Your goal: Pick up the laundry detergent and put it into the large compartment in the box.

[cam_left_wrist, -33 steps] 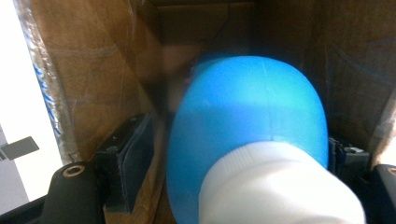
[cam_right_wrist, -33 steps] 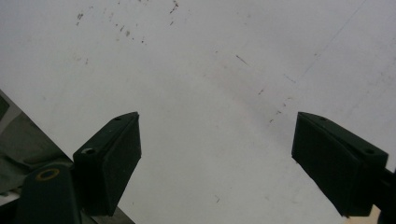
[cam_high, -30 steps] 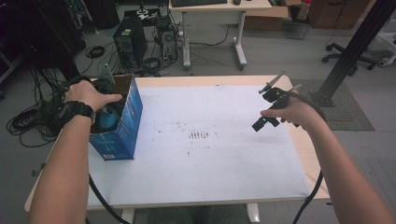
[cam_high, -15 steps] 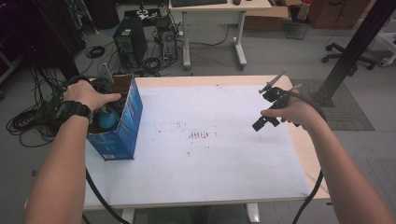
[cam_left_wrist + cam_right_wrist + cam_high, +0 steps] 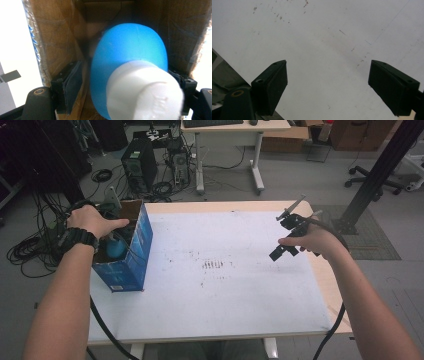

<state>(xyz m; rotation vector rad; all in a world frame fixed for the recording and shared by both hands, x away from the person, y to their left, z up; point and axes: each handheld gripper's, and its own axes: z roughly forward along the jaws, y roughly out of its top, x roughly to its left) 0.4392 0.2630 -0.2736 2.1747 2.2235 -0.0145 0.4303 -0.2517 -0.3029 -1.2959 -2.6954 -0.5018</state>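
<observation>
Left hand-held gripper (image 5: 125, 100) down inside blue box (image 5: 131, 254) at tabletop (image 5: 240, 300) left edge, jaws straddling blue bottle (image 5: 130, 60); pad contact unclear. Right hand-held gripper (image 5: 328, 87) released, idle. Next: clamp firmly, lift straight up.

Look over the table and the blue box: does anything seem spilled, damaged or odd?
Dark speckled stains mark the middle of the white table, like dried spots. The blue cardboard box has torn, frayed edges, seen in the left gripper view. The blue bottle inside looks intact.
</observation>
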